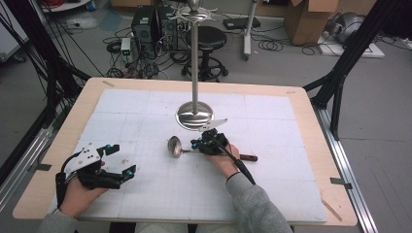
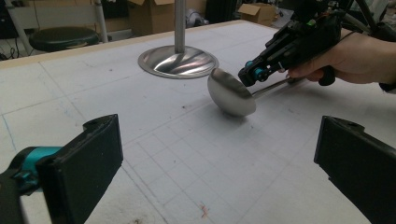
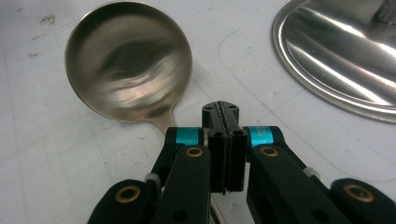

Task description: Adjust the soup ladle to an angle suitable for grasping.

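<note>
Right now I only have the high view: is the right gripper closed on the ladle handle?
Observer: No. The right gripper is shut pad to pad with nothing between; the ladle handle runs beneath it, off to one side.
Operator: Left gripper?
Observer: The left gripper is wide open, nothing between its jaws, aimed at the ladle's bowl.
Operator: How's the bowl sitting?
Observer: Tipped up on the table, rounded back toward the left gripper, hollow facing the right gripper.
</note>
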Motion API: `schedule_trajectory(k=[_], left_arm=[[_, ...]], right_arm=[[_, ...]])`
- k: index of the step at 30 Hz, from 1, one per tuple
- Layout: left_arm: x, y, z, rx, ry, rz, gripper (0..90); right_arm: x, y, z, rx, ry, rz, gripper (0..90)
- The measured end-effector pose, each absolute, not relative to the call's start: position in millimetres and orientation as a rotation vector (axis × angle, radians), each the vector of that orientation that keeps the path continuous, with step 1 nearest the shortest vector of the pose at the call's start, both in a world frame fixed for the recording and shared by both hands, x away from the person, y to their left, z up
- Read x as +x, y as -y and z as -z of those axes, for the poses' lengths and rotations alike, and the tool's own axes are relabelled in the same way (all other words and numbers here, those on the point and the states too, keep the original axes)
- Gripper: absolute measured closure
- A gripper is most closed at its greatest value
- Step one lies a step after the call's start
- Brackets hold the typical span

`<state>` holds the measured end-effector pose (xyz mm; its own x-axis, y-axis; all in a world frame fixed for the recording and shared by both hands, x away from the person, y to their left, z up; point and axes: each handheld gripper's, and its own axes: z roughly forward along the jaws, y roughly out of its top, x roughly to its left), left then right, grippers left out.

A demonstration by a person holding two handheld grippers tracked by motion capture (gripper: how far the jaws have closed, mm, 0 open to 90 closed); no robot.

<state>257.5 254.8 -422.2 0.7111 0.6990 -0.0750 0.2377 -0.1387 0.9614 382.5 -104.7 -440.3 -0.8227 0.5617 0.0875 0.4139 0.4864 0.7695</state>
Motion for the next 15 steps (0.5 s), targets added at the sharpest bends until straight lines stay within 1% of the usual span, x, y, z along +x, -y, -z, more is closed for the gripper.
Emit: schedule_trajectory(k=[7, 15], left_arm=[[251, -261, 422, 1.7, -0.766, -0.489, 1.7], [249, -263, 422, 1.696, -0.775, -0.494, 1.7]], right_arm=[[385, 93, 447, 0.815, -2.593, -1.19, 90.0], [386, 92, 448, 0.807, -2.588, -1.182, 90.0]])
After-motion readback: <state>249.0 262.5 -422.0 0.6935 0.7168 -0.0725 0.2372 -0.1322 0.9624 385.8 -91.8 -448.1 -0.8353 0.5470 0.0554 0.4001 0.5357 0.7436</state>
